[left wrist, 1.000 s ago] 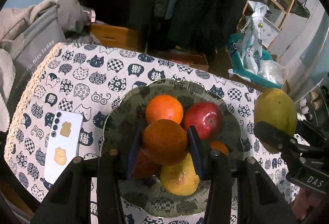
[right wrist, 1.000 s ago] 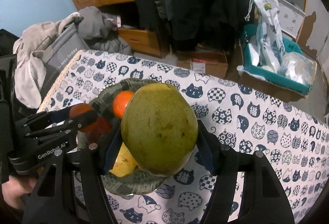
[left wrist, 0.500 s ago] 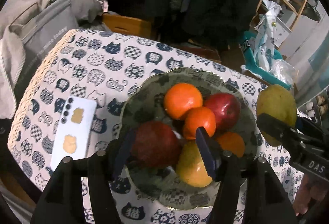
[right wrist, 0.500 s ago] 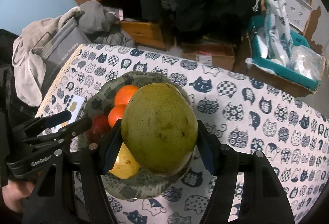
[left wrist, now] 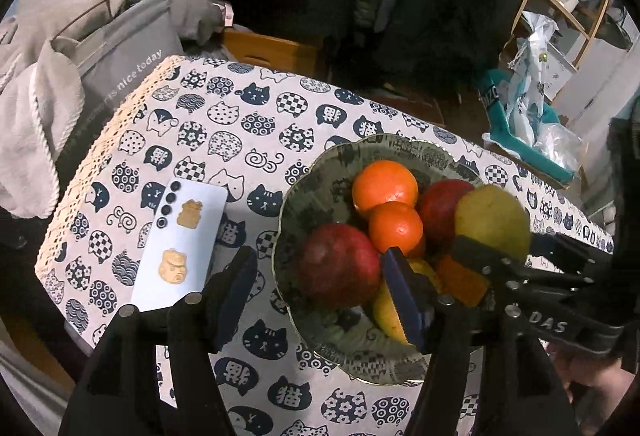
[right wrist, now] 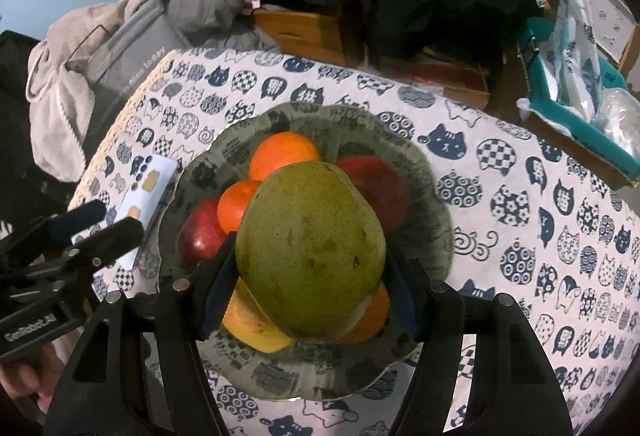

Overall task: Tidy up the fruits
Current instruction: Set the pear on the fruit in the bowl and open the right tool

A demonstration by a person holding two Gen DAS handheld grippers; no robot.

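A grey patterned plate (left wrist: 320,164) on the cat-print tablecloth holds two oranges (left wrist: 384,184), two red apples (left wrist: 340,264) and a yellow fruit (left wrist: 390,312). My left gripper (left wrist: 318,268) hangs over the plate's near left side. Its jaws are opening, and the pads press on nothing; a red apple lies below the gap. My right gripper (right wrist: 310,256) is shut on a large green pear (right wrist: 310,248), held just above the fruit pile in the plate (right wrist: 432,196). The left wrist view shows that pear (left wrist: 492,220) at the plate's right side. The left gripper (right wrist: 106,222) sits left of the plate.
A white phone (left wrist: 180,248) lies on the cloth left of the plate. Grey bags and clothes (left wrist: 100,48) sit beyond the table's left edge. A teal bin with plastic bags (right wrist: 580,76) stands past the far right. Bare cloth spreads right of the plate.
The left gripper let go of an orange, which now rests in the plate, and drew back to the left with open jaws. The right gripper came down over the plate with the pear.
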